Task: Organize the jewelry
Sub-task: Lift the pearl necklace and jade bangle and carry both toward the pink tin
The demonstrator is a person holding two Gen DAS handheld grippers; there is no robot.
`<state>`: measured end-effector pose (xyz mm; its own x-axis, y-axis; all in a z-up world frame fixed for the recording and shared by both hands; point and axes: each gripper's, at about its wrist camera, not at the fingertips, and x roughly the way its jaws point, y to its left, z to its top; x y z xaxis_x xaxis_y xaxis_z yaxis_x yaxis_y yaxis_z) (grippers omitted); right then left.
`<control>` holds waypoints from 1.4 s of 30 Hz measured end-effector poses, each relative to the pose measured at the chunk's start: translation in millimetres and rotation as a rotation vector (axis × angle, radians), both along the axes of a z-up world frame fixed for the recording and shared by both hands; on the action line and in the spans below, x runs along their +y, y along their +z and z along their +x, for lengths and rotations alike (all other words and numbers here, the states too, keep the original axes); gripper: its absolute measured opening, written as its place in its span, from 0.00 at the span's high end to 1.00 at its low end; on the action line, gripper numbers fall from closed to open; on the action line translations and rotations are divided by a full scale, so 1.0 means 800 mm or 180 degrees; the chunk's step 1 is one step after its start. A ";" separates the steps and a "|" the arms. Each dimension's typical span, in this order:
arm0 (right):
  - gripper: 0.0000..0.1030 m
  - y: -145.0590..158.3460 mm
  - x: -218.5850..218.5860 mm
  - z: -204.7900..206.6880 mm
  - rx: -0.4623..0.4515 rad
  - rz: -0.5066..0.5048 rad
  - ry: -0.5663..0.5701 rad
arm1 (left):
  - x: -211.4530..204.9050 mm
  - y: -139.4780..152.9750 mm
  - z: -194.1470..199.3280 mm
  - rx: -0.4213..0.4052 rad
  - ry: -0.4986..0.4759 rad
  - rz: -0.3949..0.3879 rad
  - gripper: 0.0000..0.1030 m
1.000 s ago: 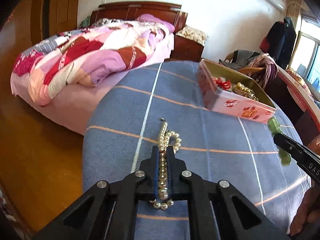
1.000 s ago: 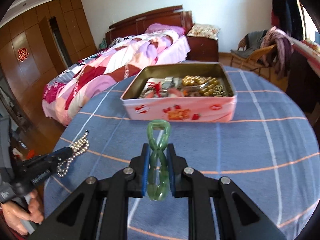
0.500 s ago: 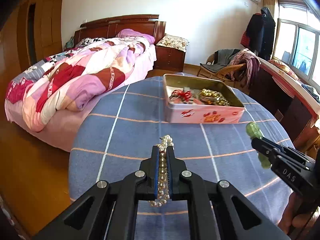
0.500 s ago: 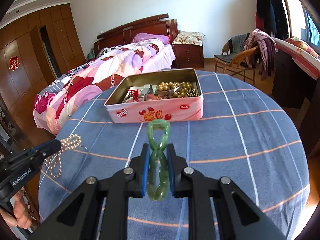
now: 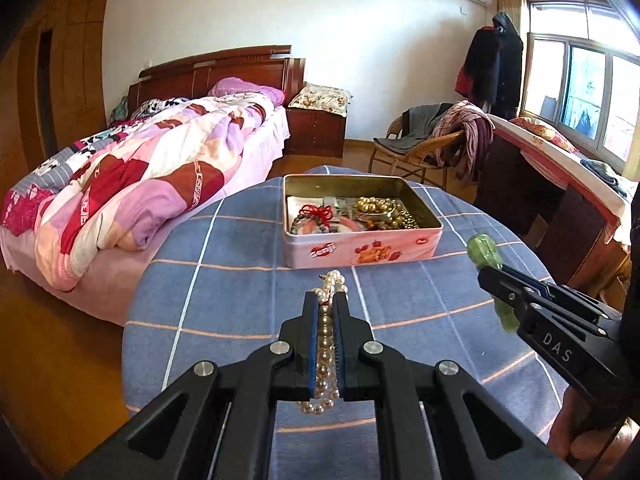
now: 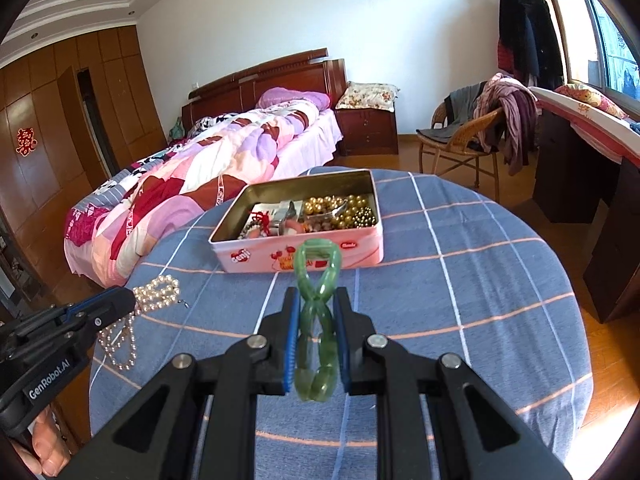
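My left gripper (image 5: 327, 300) is shut on a pearl bead strand (image 5: 325, 344), whose loops stick out in front of the tips and hang below the jaws. The same pearl bead strand (image 6: 154, 298) dangles from the left gripper (image 6: 130, 300) at the left of the right wrist view. My right gripper (image 6: 316, 296) is shut on a green jade bracelet (image 6: 316, 312), pinched into a figure eight. The green jade bracelet (image 5: 486, 254) and right gripper (image 5: 486, 274) appear at the right of the left wrist view. A pink open tin (image 5: 360, 250) holding gold beads and a red cord stands ahead on the table; the pink tin (image 6: 260, 256) lies just beyond the bracelet.
The round table wears a blue checked cloth (image 5: 240, 292). A bed with a patchwork quilt (image 5: 140, 176) stands beyond at the left. A wicker chair draped with clothes (image 5: 440, 144) and a dark desk (image 5: 560, 200) are at the right. A hand (image 6: 48, 448) holds the left gripper.
Both grippers have risen above the table with their jewelry still held. The left one swung to face the tin, which now sits straight ahead of it.
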<state>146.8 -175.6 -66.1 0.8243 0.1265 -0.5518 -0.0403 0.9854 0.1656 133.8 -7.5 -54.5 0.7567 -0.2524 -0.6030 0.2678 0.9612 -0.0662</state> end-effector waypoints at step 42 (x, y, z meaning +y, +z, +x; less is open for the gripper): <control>0.81 0.026 -0.015 0.017 -0.0209 -0.0196 -0.0254 | -0.022 0.028 0.030 -0.0224 -0.0350 -0.0498 0.95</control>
<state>160.6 -187.7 -45.0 0.8651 0.0266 -0.5008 0.0299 0.9941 0.1043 158.2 -25.3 -32.0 0.7583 -0.4225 -0.4965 0.3800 0.9053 -0.1900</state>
